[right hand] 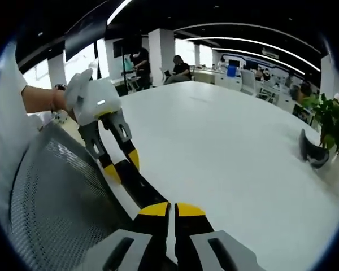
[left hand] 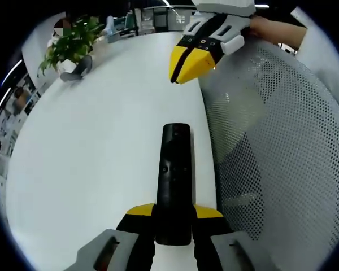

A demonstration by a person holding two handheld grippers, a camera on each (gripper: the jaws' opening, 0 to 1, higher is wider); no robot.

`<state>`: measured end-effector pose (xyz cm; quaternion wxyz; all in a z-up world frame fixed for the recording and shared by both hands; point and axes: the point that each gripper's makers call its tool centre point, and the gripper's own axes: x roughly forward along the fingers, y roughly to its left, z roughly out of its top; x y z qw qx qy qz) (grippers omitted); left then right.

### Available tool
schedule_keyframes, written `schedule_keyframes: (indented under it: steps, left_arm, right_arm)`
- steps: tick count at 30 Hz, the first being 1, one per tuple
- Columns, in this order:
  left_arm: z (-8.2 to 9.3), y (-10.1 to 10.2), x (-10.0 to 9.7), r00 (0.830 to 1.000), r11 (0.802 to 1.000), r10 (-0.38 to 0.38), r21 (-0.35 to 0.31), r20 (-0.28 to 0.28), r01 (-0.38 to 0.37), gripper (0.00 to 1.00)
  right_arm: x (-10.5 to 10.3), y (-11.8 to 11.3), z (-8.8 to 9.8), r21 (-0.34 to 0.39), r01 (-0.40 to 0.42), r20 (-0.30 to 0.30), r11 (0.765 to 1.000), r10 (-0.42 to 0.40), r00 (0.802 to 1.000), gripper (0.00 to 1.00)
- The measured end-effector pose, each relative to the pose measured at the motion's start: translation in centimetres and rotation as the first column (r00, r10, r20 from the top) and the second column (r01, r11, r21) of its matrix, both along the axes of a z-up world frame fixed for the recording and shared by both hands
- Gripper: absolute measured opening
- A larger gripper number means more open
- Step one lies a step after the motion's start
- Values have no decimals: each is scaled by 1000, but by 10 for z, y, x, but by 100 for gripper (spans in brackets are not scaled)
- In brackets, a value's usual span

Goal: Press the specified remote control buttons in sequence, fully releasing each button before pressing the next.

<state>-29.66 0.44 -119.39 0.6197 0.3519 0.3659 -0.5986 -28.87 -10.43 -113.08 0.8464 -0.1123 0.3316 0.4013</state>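
Observation:
A black remote control [left hand: 175,175] lies lengthwise between the jaws of my left gripper [left hand: 175,212], which is shut on its near end; small buttons show around its middle. It is held just above the white table [left hand: 96,147], near the table's edge. My right gripper [left hand: 190,62] hangs beyond the remote's far end, yellow tips together, apart from it. In the right gripper view my right gripper [right hand: 170,210] is shut on nothing. Just past it is the remote [right hand: 144,191], held by the left gripper [right hand: 122,165], with a person's hand behind.
A grey mesh chair back [left hand: 277,152] stands right against the table's edge [right hand: 56,209]. A potted plant [left hand: 70,45] and a dark grey object [left hand: 79,70] sit at the table's far side [right hand: 312,151]. People sit at desks far behind.

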Motion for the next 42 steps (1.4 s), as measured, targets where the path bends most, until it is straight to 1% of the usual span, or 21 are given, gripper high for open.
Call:
schedule_keyframes:
  steps: [2, 5, 9, 11, 13, 16, 19, 20, 22, 23, 25, 27, 28, 29, 30, 31, 34, 36, 38, 40, 42]
  left_arm:
    - [0, 0, 0, 1000, 999, -1, -35, 5, 1, 23]
    - [1, 0, -2, 1000, 995, 7, -104, 10, -6, 23]
    - [2, -1, -5, 1000, 986, 9, -168, 11, -7, 23]
    - [3, -1, -7, 1000, 982, 3, -190, 21, 1, 23]
    - [3, -1, -7, 1000, 977, 16, -213, 19, -12, 24]
    - [3, -2, -9, 999, 970, 37, -243, 19, -31, 24]
    - [4, -3, -11, 998, 967, 64, -247, 10, -60, 24]
    - [4, -4, -12, 997, 966, 72, -248, 12, -67, 24]
    - [4, -4, -14, 997, 964, 78, -255, 15, -72, 24]
    - [4, -4, -15, 997, 963, 80, -258, 13, -74, 24]
    - [4, -5, -15, 997, 963, 78, -259, 13, -72, 24]
    - [4, -5, -15, 997, 963, 77, -260, 11, -72, 24]
    - [4, -4, -15, 997, 962, 77, -264, 10, -72, 24]
    - [5, -4, -15, 997, 960, 78, -270, 9, -72, 24]
    - [5, -4, -15, 997, 960, 79, -272, 9, -73, 24]
    - [5, -4, -15, 997, 958, 79, -279, 9, -73, 24]
    - [3, -4, -14, 997, 955, 81, -285, 5, -76, 24]
    - [3, -4, -14, 996, 954, 88, -289, 0, -84, 24]
    - [4, -6, -14, 996, 951, 94, -294, -6, -91, 25]
    - [4, -6, -14, 993, 949, 114, -294, -25, -116, 25]
    - [5, -6, -13, 992, 947, 120, -294, -40, -127, 25]
  right_arm:
    - [-3, 2, -1, 3, -13, -16, 1000, 13, 1000, 0]
    - [-9, 7, -4, 21, -40, -67, 999, 41, 997, 0]
    - [-13, 11, -7, 24, -60, -109, 998, 62, 992, 0]
    - [-14, 13, -8, 10, -77, -117, 997, 77, 990, 0]
    - [-15, 14, -12, -31, -109, -121, 994, 105, 987, 0]
    - [-16, 18, -20, -96, -174, -131, 980, 161, 978, 0]
    - [-20, 24, -30, -131, -250, -150, 959, 230, 962, 0]
    - [-21, 25, -36, -158, -272, -167, 949, 246, 955, 0]
    - [-20, 23, -42, -203, -306, -166, 930, 276, 947, 0]
    - [-17, 24, -44, -219, -307, -159, 926, 276, 948, 0]
    - [-15, 26, -45, -210, -310, -162, 927, 280, 946, 0]
    - [-15, 27, -48, -207, -314, -180, 926, 280, 943, 0]
    - [-16, 25, -52, -227, -325, -191, 918, 285, 939, 0]
    - [-15, 26, -48, -218, -339, -179, 915, 304, 936, 0]
    - [-15, 25, -49, -226, -329, -187, 917, 290, 939, 0]
    - [-15, 25, -49, -231, -338, -190, 912, 298, 935, 0]
    - [-16, 25, -50, -276, -382, -206, 882, 334, 920, 0]
    - [-17, 24, -51, -321, -406, -250, 856, 337, 908, 0]
    - [-18, 24, -52, -356, -442, -300, 823, 347, 889, 0]
    - [-17, 25, -52, -373, -458, -336, 807, 343, 877, 0]
    - [-17, 26, -53, -384, -485, -337, 786, 370, 866, 0]
